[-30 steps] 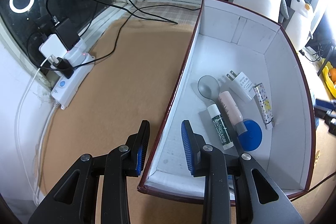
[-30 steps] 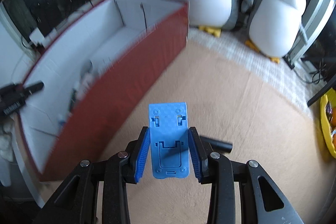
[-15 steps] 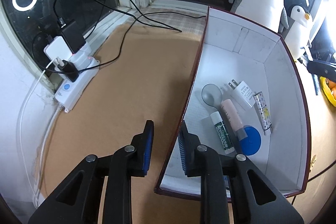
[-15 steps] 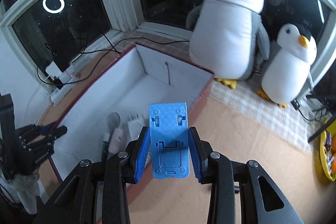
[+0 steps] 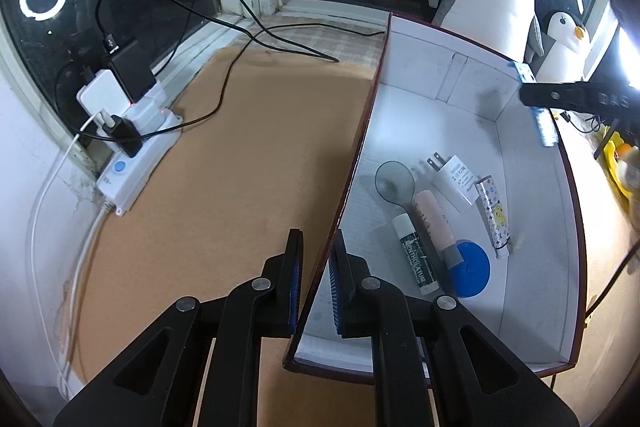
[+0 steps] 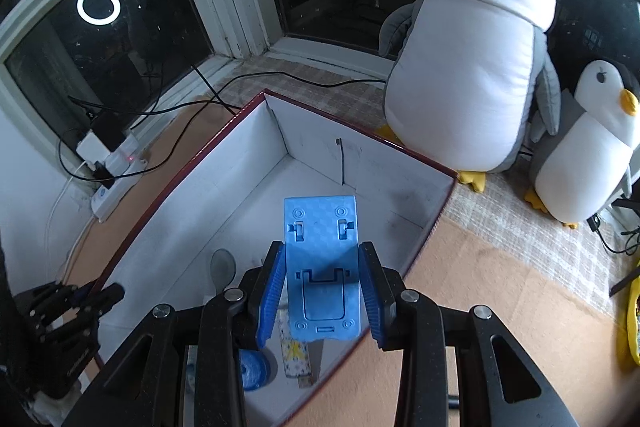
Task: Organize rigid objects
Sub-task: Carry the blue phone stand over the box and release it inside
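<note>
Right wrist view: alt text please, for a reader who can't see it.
The right gripper holds a blue plastic stand between its jaws, above an open white-lined box with small items on its floor. Two plush penguins stand behind the box by a dark window.

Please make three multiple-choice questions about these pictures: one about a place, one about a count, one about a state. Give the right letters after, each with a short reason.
1. Where does the round blue plastic lid lie?
A. inside the white-lined, red-edged cardboard box
B. on the brown table
C. on the window sill

2. How many plush penguins stand behind the box?
A. one
B. two
C. three

3. What does the right gripper hold?
A. nothing
B. a grey spoon
C. a flat light-blue plastic phone stand

Answers:
1 A: the lid rests on the box floor beside the lip balm stick.
2 B: a large penguin and a small penguin show.
3 C: both blue pads press the sides of the stand, above the box.
</note>
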